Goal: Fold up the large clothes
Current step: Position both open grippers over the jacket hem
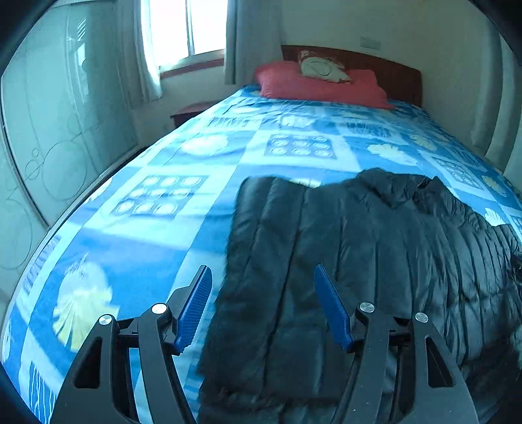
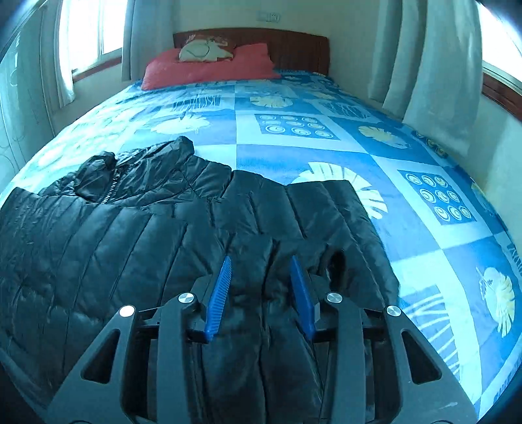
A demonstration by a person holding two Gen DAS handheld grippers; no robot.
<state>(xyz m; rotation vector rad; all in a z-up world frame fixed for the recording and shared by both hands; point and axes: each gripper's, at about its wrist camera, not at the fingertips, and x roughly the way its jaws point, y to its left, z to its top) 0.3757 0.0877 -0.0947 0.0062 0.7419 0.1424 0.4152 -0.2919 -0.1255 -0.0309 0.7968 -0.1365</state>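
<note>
Here, left wrist view: the left gripper (image 1: 262, 287) hangs over the near left part of a black puffer jacket (image 1: 359, 248) spread on a bed (image 1: 137, 234) with a blue patterned cover. Its blue pads (image 1: 195, 303) stand wide apart, released, nothing pinched. A sleeve (image 1: 261, 234) lies folded lengthwise along the jacket's left edge. A red pillow (image 1: 313, 86) lies at the headboard (image 1: 391, 75); a window (image 1: 186, 29) is behind.

Right wrist view: the right gripper (image 2: 261, 290) sits low over the jacket (image 2: 114, 234), near its right side. Its pads (image 2: 218, 293) are parted, with dark fabric showing between them; whether they press it, cannot tell. The collar (image 2: 143, 159) and zip point toward the pillow (image 2: 208, 67). Curtains (image 2: 434, 62) hang at right.
</note>
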